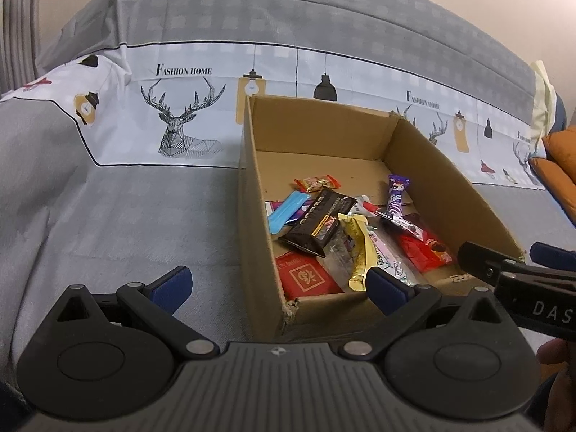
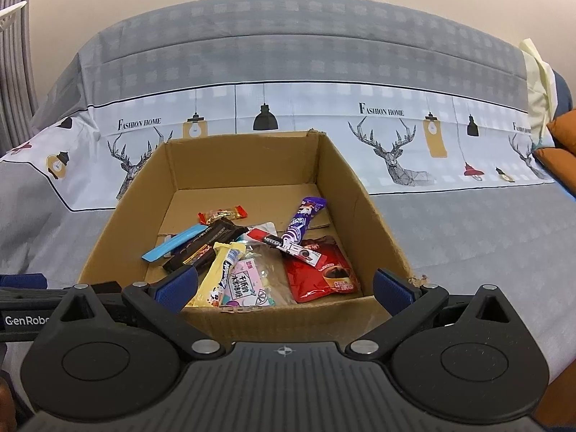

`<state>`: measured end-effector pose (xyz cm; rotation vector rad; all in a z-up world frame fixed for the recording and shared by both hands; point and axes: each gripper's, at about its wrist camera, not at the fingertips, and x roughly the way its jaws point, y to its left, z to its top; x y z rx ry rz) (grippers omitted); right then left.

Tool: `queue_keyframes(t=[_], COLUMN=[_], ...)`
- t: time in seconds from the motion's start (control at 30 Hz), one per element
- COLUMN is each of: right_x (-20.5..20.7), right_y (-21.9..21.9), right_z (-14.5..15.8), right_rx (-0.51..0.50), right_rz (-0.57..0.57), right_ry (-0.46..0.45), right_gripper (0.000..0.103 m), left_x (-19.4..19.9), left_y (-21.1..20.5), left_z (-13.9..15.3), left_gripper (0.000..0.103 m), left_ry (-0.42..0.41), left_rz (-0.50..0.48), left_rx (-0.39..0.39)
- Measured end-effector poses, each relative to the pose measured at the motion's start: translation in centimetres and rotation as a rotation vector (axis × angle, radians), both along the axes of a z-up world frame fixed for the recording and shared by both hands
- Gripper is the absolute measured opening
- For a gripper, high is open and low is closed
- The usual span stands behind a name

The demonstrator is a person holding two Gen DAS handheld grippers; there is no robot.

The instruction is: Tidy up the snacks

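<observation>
An open cardboard box (image 1: 252, 194) (image 2: 363, 194) sits on the grey bed cover. Inside lie several snack packets: a black packet (image 1: 316, 223) (image 2: 205, 244), a purple stick (image 1: 396, 194) (image 2: 300, 223), a red pouch (image 1: 421, 252) (image 2: 324, 273), a yellow bar (image 1: 356, 252) (image 2: 219, 270), a blue stick (image 1: 288, 210) (image 2: 172, 244) and a red square packet (image 1: 306, 275). My left gripper (image 1: 280, 284) is open and empty, straddling the box's near left corner. My right gripper (image 2: 284, 284) is open and empty above the box's near wall. The right gripper's fingers (image 1: 478, 255) show at the right of the left wrist view.
The bed cover (image 1: 126, 216) (image 2: 468, 237) has a white band printed with deer and lamps behind the box. An orange cushion (image 1: 561, 165) (image 2: 561, 144) lies at the far right. Grey curtains (image 2: 14, 72) hang at the left.
</observation>
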<state>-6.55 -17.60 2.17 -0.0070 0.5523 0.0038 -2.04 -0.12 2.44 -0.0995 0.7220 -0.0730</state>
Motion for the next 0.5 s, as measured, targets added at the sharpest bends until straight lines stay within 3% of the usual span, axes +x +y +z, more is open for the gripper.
queue_keyframes(t=[0.5], right_x=[-0.06], right_y=[0.08], right_z=[0.07], right_rx=[-0.01], right_rz=[0.008], right_ry=[-0.011], right_gripper=[0.103], left_x=[0.1], left_y=[0.09], left_z=[0.13], left_gripper=[0.102], left_ry=[-0.001], left_rz=[0.001], left_rx=[-0.01])
